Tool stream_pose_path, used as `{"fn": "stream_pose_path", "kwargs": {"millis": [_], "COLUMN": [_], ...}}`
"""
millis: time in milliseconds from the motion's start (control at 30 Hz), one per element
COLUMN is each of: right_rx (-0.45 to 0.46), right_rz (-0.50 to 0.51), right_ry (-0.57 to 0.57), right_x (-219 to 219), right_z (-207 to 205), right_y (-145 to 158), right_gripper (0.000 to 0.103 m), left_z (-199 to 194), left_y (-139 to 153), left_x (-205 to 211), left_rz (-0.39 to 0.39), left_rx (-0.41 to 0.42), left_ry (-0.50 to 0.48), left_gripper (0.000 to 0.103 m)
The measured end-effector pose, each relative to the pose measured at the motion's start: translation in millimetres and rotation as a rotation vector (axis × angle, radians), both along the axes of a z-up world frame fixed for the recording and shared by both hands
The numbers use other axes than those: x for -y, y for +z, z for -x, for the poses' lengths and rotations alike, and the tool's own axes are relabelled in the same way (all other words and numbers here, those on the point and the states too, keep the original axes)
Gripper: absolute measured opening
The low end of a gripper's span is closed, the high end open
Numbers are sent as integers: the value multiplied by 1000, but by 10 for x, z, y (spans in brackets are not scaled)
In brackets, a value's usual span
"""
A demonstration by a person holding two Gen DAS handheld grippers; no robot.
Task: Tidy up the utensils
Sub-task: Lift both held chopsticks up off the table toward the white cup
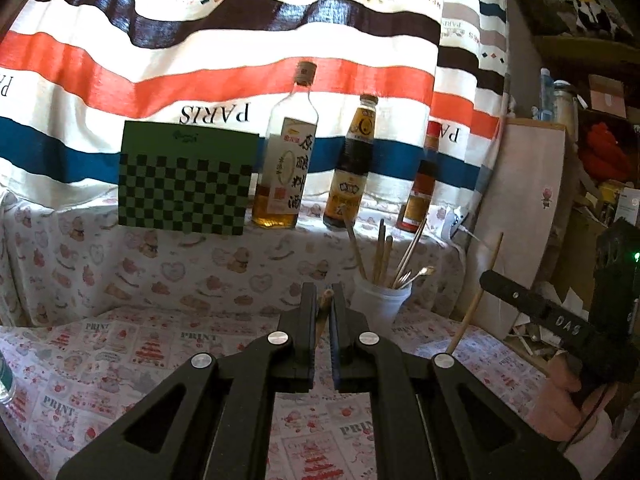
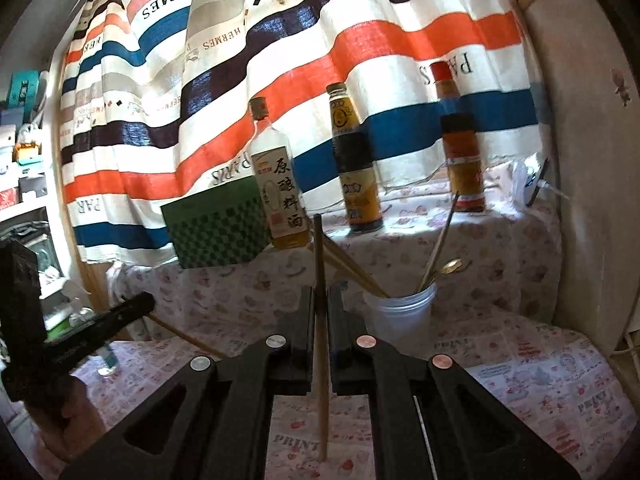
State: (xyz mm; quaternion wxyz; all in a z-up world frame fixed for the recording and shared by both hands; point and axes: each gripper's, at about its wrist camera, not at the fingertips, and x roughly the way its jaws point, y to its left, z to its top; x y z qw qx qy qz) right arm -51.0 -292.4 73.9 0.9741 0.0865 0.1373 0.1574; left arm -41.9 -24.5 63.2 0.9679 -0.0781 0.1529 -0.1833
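While your left gripper [image 1: 323, 300] clamps a chopstick [image 1: 322, 312] | right gripper [image 2: 320, 300] clamps another chopstick [image 2: 320, 280] | white cup [image 2: 400, 316] at two o'clock.

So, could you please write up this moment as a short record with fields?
left gripper: shut on a wooden chopstick
right gripper: shut on a second chopstick, held near upright
white cup: standing on the table, already holding chopsticks and metal utensils
ledge behind: three bottles, green checkered board
backdrop: striped curtain
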Motion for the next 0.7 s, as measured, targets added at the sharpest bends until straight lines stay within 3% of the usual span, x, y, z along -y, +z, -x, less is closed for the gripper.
{"fn": "stream_pose_path", "kwargs": {"millis": [400, 467, 700], "right_rx": [-123, -162, -366], "right_rz": [26, 51, 54], "right_ry": [54, 71, 98], "right_x": [-89, -133, -192], "right_z": [-175, -235, -624], "right_y": [-129, -174, -526], "right_gripper": [9, 16, 16], "left_z": [-147, -149, -166], "left_y": [-143, -147, -157], "left_x": [31, 21, 1], "left_rz": [-20, -18, -12], "left_rx": [-62, -63, -72], "left_ry": [16, 15, 22], "left_gripper": [5, 5, 5]}}
